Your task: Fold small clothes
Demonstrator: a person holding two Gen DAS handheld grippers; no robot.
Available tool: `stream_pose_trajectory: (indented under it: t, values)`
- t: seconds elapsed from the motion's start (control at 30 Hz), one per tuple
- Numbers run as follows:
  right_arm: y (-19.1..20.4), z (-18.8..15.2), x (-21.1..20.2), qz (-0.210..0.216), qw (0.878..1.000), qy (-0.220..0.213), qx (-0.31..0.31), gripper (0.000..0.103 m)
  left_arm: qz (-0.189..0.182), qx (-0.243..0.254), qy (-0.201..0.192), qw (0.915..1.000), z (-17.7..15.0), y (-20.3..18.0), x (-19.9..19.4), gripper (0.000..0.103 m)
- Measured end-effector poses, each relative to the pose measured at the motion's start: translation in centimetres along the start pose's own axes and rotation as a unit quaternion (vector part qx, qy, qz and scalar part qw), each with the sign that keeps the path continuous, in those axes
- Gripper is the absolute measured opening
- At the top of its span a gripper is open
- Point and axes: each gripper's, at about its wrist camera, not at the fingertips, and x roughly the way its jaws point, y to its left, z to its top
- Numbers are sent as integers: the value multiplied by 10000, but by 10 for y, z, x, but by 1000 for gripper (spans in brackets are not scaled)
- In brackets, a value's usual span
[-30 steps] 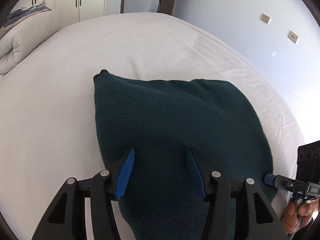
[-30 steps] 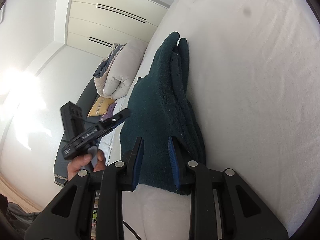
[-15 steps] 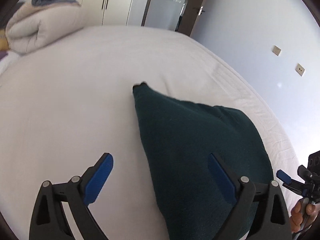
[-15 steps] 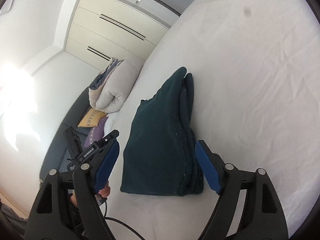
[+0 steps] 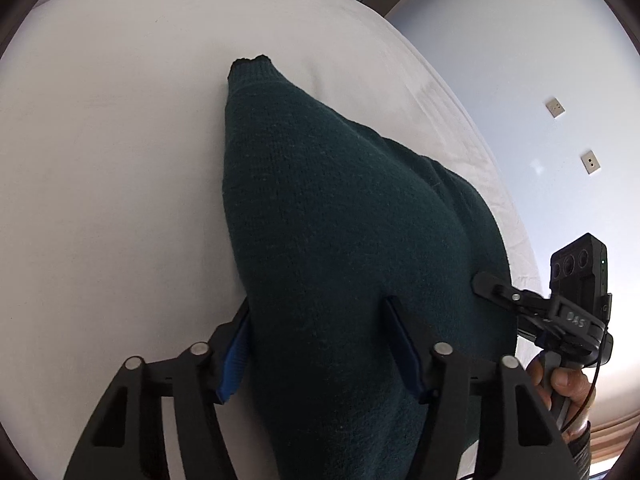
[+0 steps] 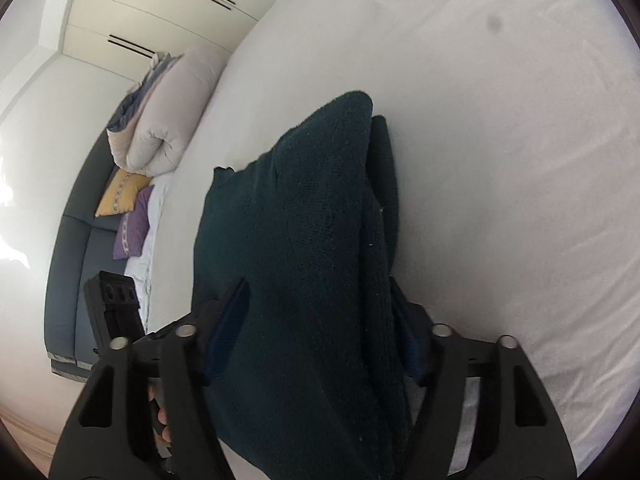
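A folded dark green knit garment (image 5: pixel 340 208) lies on the white bed (image 5: pixel 100 160); it also shows in the right wrist view (image 6: pixel 304 240). My left gripper (image 5: pixel 320 344) is closed on the near edge of the garment, its blue pads (image 5: pixel 234 356) pressed against the thick fold. My right gripper (image 6: pixel 320 332) is closed on the other end of the garment, its pads mostly buried in the cloth. The right gripper also shows in the left wrist view (image 5: pixel 492 286) at the garment's right edge.
A rolled white duvet (image 6: pixel 168 120) and yellow and purple cushions (image 6: pixel 128 216) lie at the bed's head by a grey headboard (image 6: pixel 68 280). A wall with sockets (image 5: pixel 590 162) runs along the bed's right side. Wardrobe doors (image 6: pixel 160 4) stand behind.
Both grippers were wide open and drawn back from the garment half a second ago. Now both have moved in and closed on its opposite ends.
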Motion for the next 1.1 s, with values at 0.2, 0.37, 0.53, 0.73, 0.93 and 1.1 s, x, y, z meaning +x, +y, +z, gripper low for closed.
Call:
stream_pose_trajectory:
  t: [0.2,0.37,0.53,0.73,0.93,1.1]
  values:
    - [21,-13,-5,-567,9980,-206,-191,23,-34,175,-107,9998,-12,-7,-29,39]
    - [79,-50,-30,-743,9930,-366,-845,21,80,320,-356,9988,-45,1,-91,39]
    - [138,-115,-42,-498,9890,-345,-1349,21,253,308,-590,9975,-93,26,-156,39]
    - [181,-184,-16,17,9906,-144,-1362,21,568,60,-718,9958,-127,75,-197,39]
    - [212,-224,19,224,9904,-42,-1366,21,715,-8,-969,9927,-130,105,-217,39]
    - [205,-225,56,110,9920,144,-1252,21,775,-212,-682,9944,-137,136,-189,41]
